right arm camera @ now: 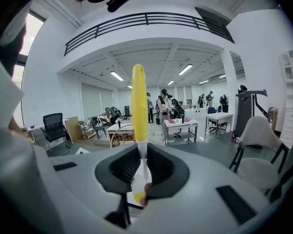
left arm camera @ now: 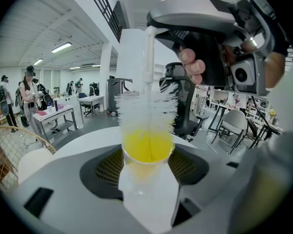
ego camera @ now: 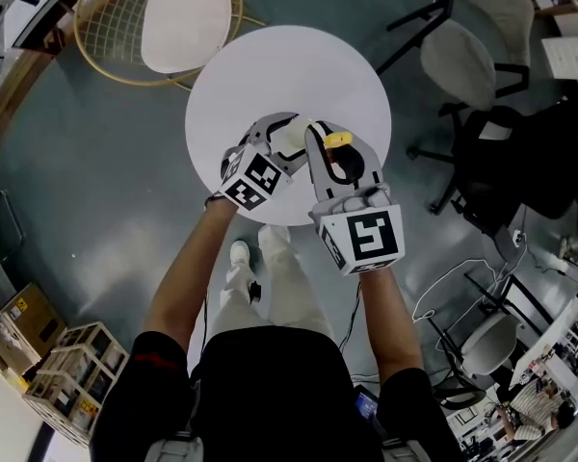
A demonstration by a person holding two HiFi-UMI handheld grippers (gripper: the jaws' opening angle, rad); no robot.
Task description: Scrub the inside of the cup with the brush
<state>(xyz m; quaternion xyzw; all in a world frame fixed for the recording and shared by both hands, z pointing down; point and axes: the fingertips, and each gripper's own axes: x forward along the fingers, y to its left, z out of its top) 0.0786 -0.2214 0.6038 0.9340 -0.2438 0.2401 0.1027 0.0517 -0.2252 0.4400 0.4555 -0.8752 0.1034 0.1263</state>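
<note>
left hand-held gripper (left arm camera: 147,165): clamped on cup (left arm camera: 147,152) | right hand-held gripper (right arm camera: 142,167): clamped on brush (right arm camera: 138,101) | I see both forearms (ego camera: 188,277) reaching over table (ego camera: 270,65)

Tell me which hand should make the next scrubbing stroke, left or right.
Right. The right gripper is shut on the brush by its handle, bristles at the mouth of the cup. The left gripper is clamped on the cup, so it likely just steadies it.
</note>
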